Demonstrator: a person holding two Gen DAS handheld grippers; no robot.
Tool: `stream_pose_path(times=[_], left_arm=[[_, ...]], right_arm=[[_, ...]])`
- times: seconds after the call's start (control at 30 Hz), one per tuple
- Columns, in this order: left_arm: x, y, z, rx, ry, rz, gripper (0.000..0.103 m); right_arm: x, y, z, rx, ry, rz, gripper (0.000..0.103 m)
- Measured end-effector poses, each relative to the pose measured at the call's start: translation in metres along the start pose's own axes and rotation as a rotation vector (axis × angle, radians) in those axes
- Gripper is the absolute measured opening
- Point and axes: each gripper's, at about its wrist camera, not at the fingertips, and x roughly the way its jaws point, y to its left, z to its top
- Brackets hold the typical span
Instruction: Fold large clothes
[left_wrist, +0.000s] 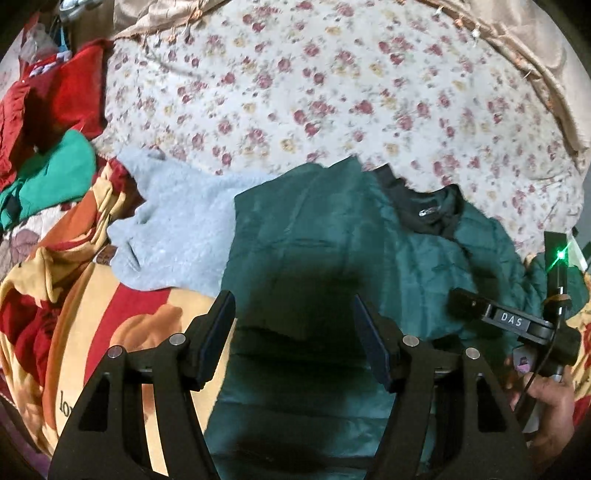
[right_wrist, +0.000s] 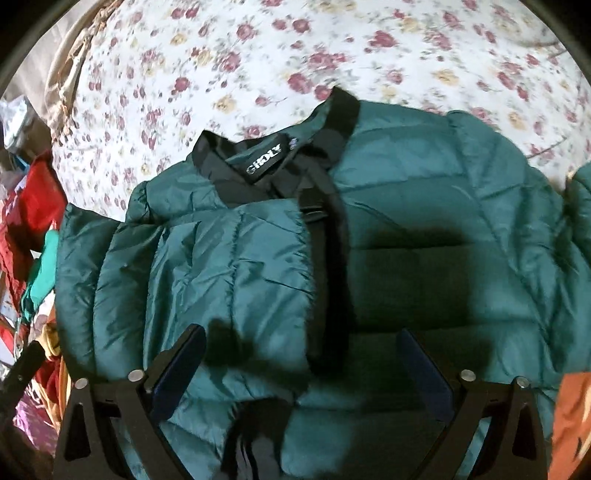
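A dark green puffer jacket (right_wrist: 236, 266) lies on the bed, front up, with its black collar (right_wrist: 229, 166) at the far end and a black zip strip (right_wrist: 332, 280) running down the middle. Its left side is folded inward over the body. My right gripper (right_wrist: 301, 336) hovers open above the zip strip with nothing between its pads. In the left wrist view the jacket (left_wrist: 306, 236) fills the middle. My left gripper (left_wrist: 293, 314) stands open over its near part, pads clear of the fabric. The right gripper (left_wrist: 509, 321), held by a hand (left_wrist: 550, 406), shows at the right.
A floral bedsheet (left_wrist: 295, 81) covers the bed beyond the jacket. A light grey fleece garment (left_wrist: 177, 229) lies just left of the jacket. Further left are red clothes (left_wrist: 55, 96), a bright green garment (left_wrist: 55, 170) and an orange-and-red striped blanket (left_wrist: 96, 306).
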Motion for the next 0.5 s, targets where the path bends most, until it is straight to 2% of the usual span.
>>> stream_pose_path(times=[0.07, 0.13, 0.2, 0.23, 0.3, 0.37, 0.5], left_arm=[[0.006, 0.002, 0.000, 0.000, 0.007, 0.009, 0.066], [0.014, 0.003, 0.000, -0.004, 0.017, 0.014, 0.066], [0.019, 0.002, 0.000, -0.011, 0.024, 0.014, 0.066], [0.022, 0.002, 0.000, -0.018, 0.028, 0.013, 0.066], [0.024, 0.002, 0.000, -0.027, 0.036, 0.008, 0.066], [0.024, 0.002, 0.000, -0.031, 0.037, 0.003, 0.066], [0.022, 0.004, 0.003, -0.033, 0.026, 0.012, 0.066]], right_arm=[[0.008, 0.003, 0.000, -0.003, 0.010, 0.012, 0.093], [0.013, 0.005, 0.000, -0.016, 0.007, 0.028, 0.084], [0.017, 0.008, -0.001, -0.044, 0.006, 0.047, 0.063], [0.018, 0.010, -0.001, -0.060, 0.001, 0.037, 0.059], [0.014, 0.014, -0.001, -0.093, -0.017, 0.035, 0.032], [0.005, 0.016, 0.001, -0.133, -0.044, 0.024, 0.022], [-0.035, 0.003, 0.006, -0.183, -0.159, -0.033, 0.019]])
